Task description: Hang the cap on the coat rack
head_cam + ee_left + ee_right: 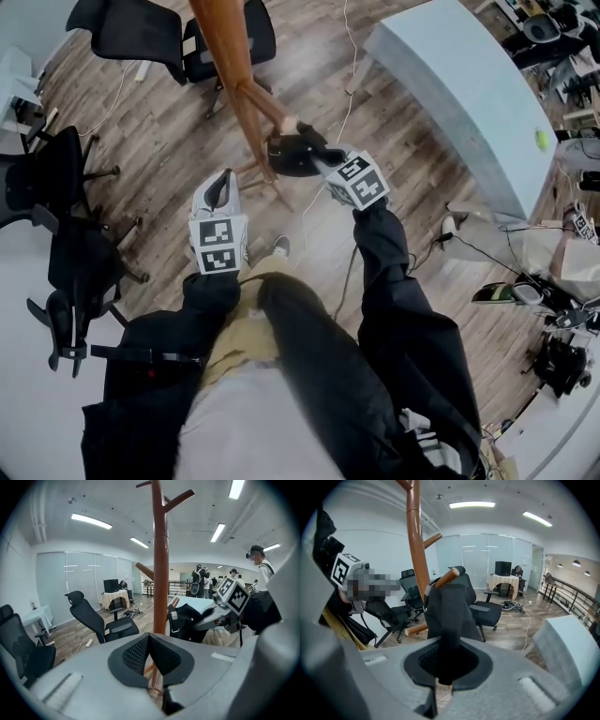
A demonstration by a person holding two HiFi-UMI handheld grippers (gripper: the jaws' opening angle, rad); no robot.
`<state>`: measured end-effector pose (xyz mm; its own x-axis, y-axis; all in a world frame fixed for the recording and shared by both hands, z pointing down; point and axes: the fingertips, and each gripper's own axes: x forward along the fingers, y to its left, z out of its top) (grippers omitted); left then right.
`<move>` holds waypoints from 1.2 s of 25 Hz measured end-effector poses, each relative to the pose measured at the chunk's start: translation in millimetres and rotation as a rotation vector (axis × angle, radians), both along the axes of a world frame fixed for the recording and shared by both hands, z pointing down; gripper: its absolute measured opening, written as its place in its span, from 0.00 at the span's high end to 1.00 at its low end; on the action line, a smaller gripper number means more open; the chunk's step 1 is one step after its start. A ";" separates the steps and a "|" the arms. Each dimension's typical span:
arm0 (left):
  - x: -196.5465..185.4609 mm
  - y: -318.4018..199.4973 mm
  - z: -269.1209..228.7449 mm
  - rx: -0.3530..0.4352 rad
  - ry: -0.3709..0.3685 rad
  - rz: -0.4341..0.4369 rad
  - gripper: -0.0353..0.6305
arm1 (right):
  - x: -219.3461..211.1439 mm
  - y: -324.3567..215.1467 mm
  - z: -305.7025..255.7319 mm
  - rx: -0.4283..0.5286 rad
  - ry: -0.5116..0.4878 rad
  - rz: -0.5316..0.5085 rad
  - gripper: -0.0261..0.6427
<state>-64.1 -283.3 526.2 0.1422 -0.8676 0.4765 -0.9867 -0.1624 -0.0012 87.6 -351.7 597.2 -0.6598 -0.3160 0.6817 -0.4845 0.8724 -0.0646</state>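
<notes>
The brown wooden coat rack (234,66) stands just ahead of me; its pole (160,559) fills the middle of the left gripper view. The black cap (292,155) is draped over a short peg (446,577) low on the pole (416,550). My right gripper (314,157) is shut on the cap's fabric (450,616), which runs down between the jaws (443,667). The left gripper view shows the cap (187,623) just right of the pole. My left gripper (222,187) hangs a little to the left of the rack, its pads together with nothing between them (150,641).
Black office chairs (141,33) stand behind the rack and more (56,187) at the left. A long pale blue table (469,84) lies to the right, with bags and cables (544,281) on the floor beyond. Several people (201,581) stand far off.
</notes>
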 end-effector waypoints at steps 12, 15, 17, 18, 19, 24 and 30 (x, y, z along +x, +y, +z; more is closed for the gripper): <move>-8.4 -24.9 -29.2 0.060 0.025 0.062 0.96 | 23.7 3.2 -19.9 0.042 -0.118 0.319 0.52; -7.4 -27.5 -34.7 0.071 0.032 0.090 0.96 | 31.1 10.7 -41.3 0.095 -0.160 0.408 0.52; -5.8 -28.7 -40.5 0.082 0.042 0.111 0.96 | 24.3 18.3 -60.8 0.129 -0.197 0.424 0.54; -4.7 -29.0 -43.8 0.087 0.051 0.124 0.96 | 18.5 21.4 -71.6 0.149 -0.216 0.428 0.54; -3.1 -28.6 -47.4 0.091 0.061 0.140 0.96 | 11.7 24.1 -82.6 0.170 -0.237 0.430 0.54; 7.4 -21.3 -71.1 0.131 0.091 0.215 0.96 | -21.9 37.7 -134.5 0.273 -0.328 0.418 0.62; 12.2 -28.8 -107.2 0.215 0.128 0.254 0.95 | -56.4 42.7 -191.0 0.407 -0.395 0.406 0.80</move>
<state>-51.9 -312.1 419.0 0.4129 -0.8754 0.2515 -0.9093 -0.4118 0.0596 31.2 -309.0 406.2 -0.6097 -0.7696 0.1899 -0.7850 0.6194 -0.0099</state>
